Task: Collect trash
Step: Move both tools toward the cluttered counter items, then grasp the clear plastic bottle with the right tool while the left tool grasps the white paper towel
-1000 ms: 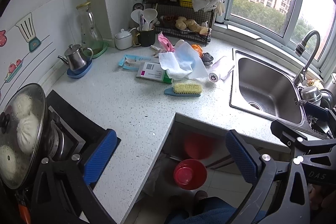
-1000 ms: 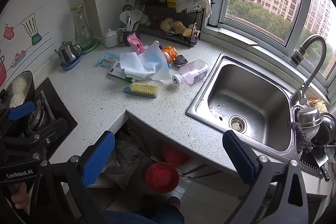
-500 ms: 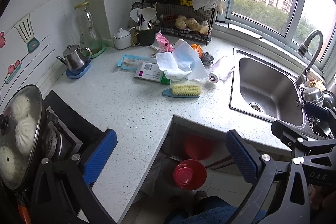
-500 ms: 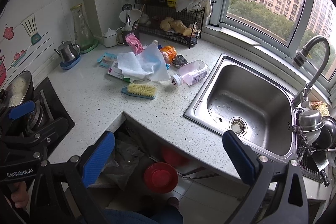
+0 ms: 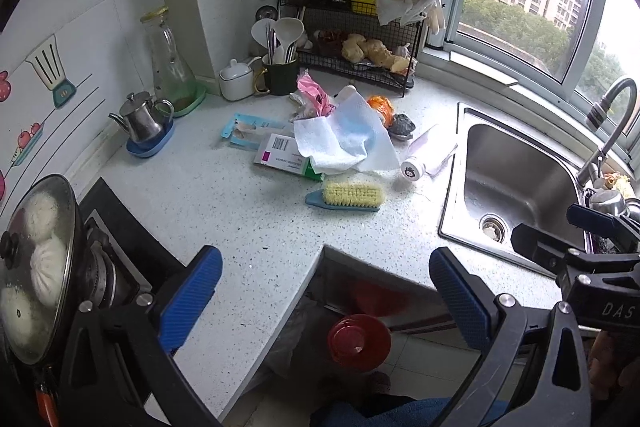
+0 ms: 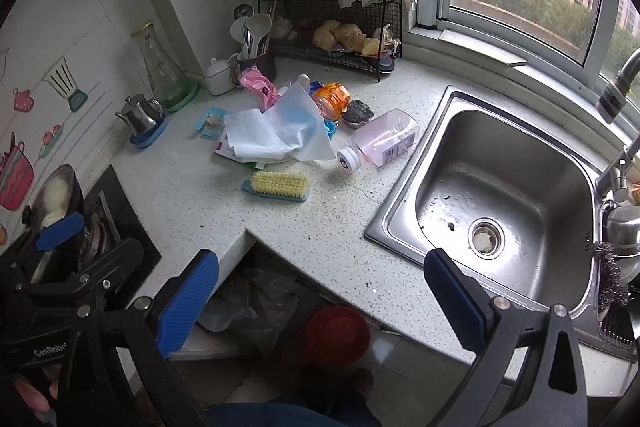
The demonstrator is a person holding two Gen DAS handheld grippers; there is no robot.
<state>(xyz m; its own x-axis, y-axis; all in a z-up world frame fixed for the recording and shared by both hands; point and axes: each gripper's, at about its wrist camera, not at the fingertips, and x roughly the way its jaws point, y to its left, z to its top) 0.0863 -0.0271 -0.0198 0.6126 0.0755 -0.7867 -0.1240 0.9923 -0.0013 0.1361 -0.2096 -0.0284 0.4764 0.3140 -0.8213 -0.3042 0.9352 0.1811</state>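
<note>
My left gripper [image 5: 326, 291] hangs empty above the edge of the speckled white stone worktop [image 5: 224, 203], its ribbed blue pads spread wide apart. My right gripper [image 6: 320, 293] is likewise spread wide with nothing between its pads, held over the worktop's front corner beside the steel sink [image 6: 504, 187].

The trash lies in a loose heap toward the back of the worktop, well apart from both grippers. On top is a crumpled white paper towel [image 5: 344, 139] with a pale blue patch, soft and creased, draped over a flat cardboard box [image 5: 280, 157] printed with a barcode and a magenta square. Behind the box is a torn light-blue card wrapper [image 5: 248, 131]. A shiny pink plastic packet [image 5: 314, 97] stands crumpled at the back of the heap, an orange crinkled wrapper [image 6: 330, 99] lies beside the towel, and a dark grey lumpy wad [image 6: 358, 113] sits just beside that. A clear plastic bottle [image 6: 384, 143] with pinkish contents and a white round cap lies on its side between the heap and the sink.

In front of the heap rests a scrubbing brush [image 5: 346, 195], blue plastic back down, pale yellow bristles up.

Below the worktop's corner, a round red bin [image 5: 358, 341] sits on the floor, with a crumpled translucent plastic bag [image 6: 256, 303] beside it.
</note>
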